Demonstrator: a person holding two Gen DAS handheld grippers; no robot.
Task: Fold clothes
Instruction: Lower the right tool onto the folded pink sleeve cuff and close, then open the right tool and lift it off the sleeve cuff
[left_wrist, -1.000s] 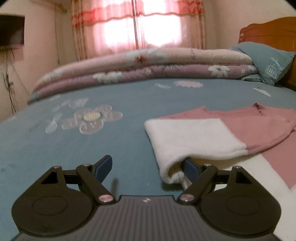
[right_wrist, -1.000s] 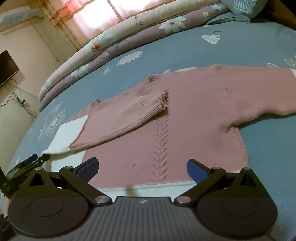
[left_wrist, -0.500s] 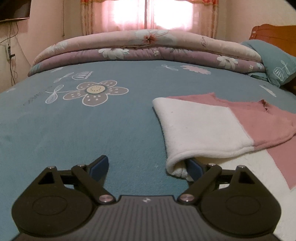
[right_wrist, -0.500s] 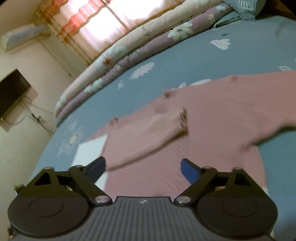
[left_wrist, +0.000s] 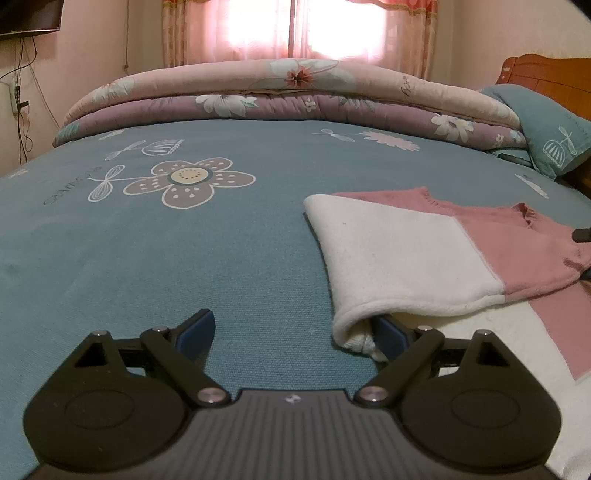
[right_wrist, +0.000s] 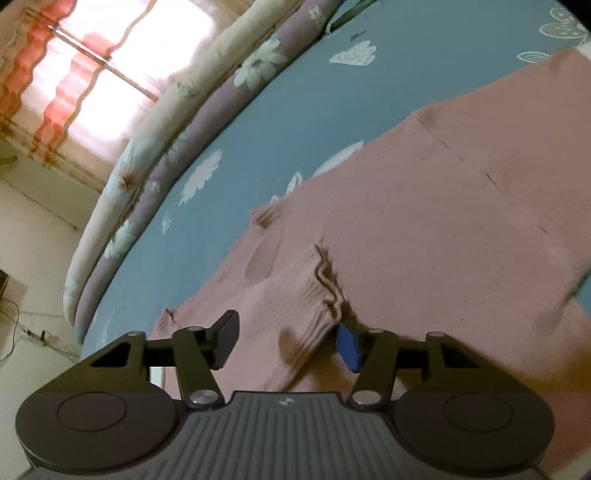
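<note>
A pink and white sweater lies flat on the blue bedsheet, one sleeve folded across its body. My left gripper is open and low on the sheet at the sweater's white corner. Its right finger is tucked under the folded white edge, and its left finger rests on bare sheet. In the right wrist view the sleeve's ribbed pink cuff lies between the fingers of my right gripper. The jaws are closing around it, and the blue right pad is right at the cuff's edge.
A folded floral quilt runs along the bed's far side under a curtained window. A teal pillow and a wooden headboard are at the right. A dark screen hangs on the left wall.
My right gripper has rolled and moved forward and down from the sweater's hem to the sleeve cuff, its jaws narrowing. My left gripper stays at the white corner, opened slightly wider.
</note>
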